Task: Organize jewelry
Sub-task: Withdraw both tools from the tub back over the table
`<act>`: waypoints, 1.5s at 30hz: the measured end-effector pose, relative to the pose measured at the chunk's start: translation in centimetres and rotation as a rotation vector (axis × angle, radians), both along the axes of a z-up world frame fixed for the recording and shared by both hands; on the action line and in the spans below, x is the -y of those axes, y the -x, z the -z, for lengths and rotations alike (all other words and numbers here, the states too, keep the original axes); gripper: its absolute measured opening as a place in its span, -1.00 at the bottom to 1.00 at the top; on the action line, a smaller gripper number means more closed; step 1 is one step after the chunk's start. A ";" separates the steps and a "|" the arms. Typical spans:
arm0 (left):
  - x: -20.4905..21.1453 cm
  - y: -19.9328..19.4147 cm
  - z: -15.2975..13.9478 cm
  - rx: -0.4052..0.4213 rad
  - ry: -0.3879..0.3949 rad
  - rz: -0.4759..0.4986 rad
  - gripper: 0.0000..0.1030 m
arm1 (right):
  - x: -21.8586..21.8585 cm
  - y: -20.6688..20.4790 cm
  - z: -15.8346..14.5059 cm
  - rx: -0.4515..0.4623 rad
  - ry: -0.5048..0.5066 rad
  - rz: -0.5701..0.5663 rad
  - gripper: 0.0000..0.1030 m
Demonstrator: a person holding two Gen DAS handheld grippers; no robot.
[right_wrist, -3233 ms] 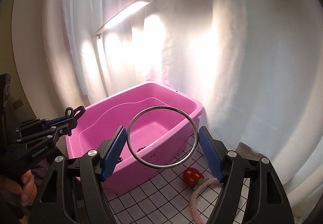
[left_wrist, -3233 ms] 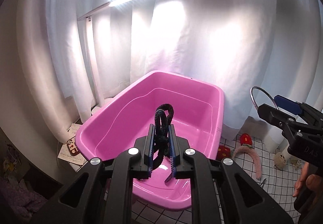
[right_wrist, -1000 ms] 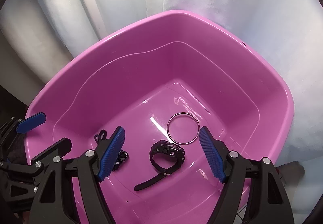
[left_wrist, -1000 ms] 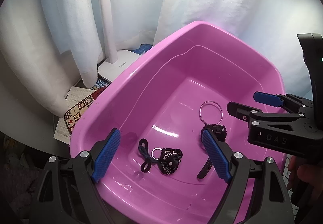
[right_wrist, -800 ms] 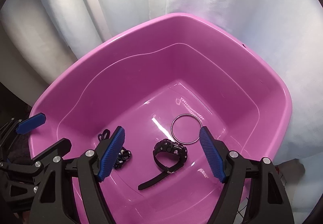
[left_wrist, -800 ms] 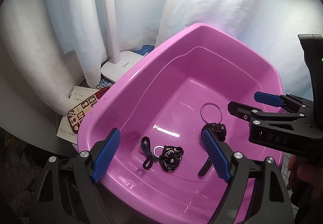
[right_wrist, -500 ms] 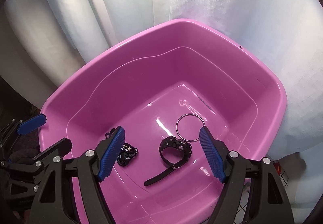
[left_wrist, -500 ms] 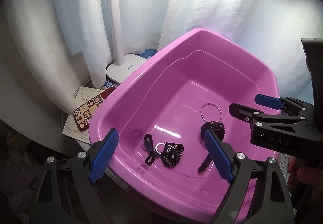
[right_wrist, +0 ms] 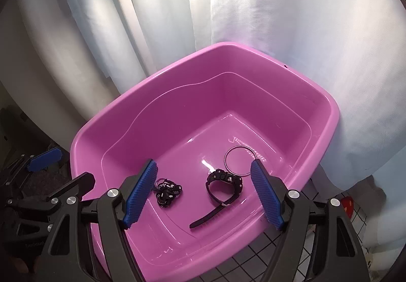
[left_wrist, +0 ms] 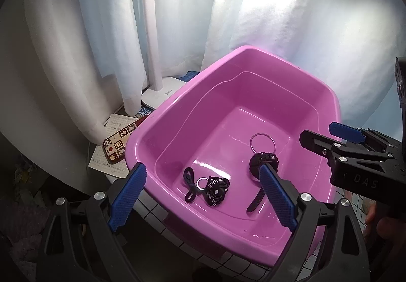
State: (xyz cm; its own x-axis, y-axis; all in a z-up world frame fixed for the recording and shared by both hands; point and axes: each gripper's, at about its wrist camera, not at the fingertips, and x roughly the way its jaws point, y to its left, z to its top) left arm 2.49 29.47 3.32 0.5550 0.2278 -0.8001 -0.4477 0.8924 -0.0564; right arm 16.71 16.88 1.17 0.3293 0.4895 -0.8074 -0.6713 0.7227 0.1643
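Black cord [left_wrist: 206, 186] and ring [left_wrist: 262, 143] now in basin [left_wrist: 162, 114], released.

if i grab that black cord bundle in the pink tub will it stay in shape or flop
The black cord bundle would probably flop: it lies in loose tangled loops on the pink tub's floor. It looks thin, so likely light. A small metal ring sits in the tangle and may dangle.

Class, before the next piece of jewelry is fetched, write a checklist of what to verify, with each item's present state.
1. Left claw empty, jaws opening: ok.
2. Right claw empty, jaws apart: ok.
3. Metal ring flat on the floor of the pink tub: ok.
4. Black watch in the tub, touching the ring: ok.
5. Black cord bundle in the tub: ok.
6. Next piece in sight: cannot tell.
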 end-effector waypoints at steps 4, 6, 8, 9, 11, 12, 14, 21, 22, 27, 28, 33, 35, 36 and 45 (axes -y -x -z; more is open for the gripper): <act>1.3 0.5 0.0 0.001 -0.003 0.008 0.73 | 2.4 1.5 -0.6 0.017 -0.044 0.029 0.42; 2.2 0.8 0.0 0.002 -0.005 0.018 0.74 | 3.9 2.4 -0.9 0.026 -0.066 0.046 0.42; 3.2 1.0 -0.1 0.007 -0.006 0.031 0.82 | 5.5 3.3 -1.1 0.040 -0.082 0.068 0.42; 3.7 1.2 -0.1 0.013 -0.010 0.037 0.83 | 6.3 3.8 -1.1 0.044 -0.089 0.079 0.42; 5.0 1.4 -0.2 0.022 -0.016 0.057 0.83 | 8.1 4.9 -1.0 0.049 -0.097 0.104 0.42; 5.6 1.5 -0.3 0.025 -0.019 0.069 0.83 | 9.0 5.5 -0.9 0.051 -0.101 0.116 0.42; 7.0 1.7 -0.3 0.031 -0.018 0.093 0.83 | 10.9 6.6 -0.6 0.055 -0.107 0.143 0.42; 12.4 2.8 -0.1 0.056 0.007 0.181 0.87 | 20.9 10.8 0.0 0.078 -0.115 0.286 0.42; 13.2 3.0 -0.1 0.059 0.009 0.192 0.87 | 22.6 11.4 0.2 0.075 -0.112 0.316 0.42; 16.9 4.2 0.6 0.067 0.033 0.231 0.87 | 31.0 14.4 1.6 0.053 -0.075 0.462 0.42; 17.6 4.4 0.9 0.063 0.039 0.237 0.87 | 32.4 15.0 2.0 0.047 -0.067 0.484 0.42; 21.0 5.9 2.5 0.041 0.042 0.259 0.87 | 38.7 17.9 3.6 0.011 -0.046 0.572 0.42; 22.5 6.6 3.2 0.028 0.045 0.270 0.87 | 40.9 18.9 4.2 -0.001 -0.044 0.593 0.42; 23.3 6.9 3.5 0.024 0.047 0.276 0.87 | 41.8 19.3 4.5 -0.004 -0.042 0.600 0.42; 29.4 10.2 6.1 -0.021 0.079 0.266 0.87 | 48.4 22.1 6.1 -0.016 -0.039 0.600 0.42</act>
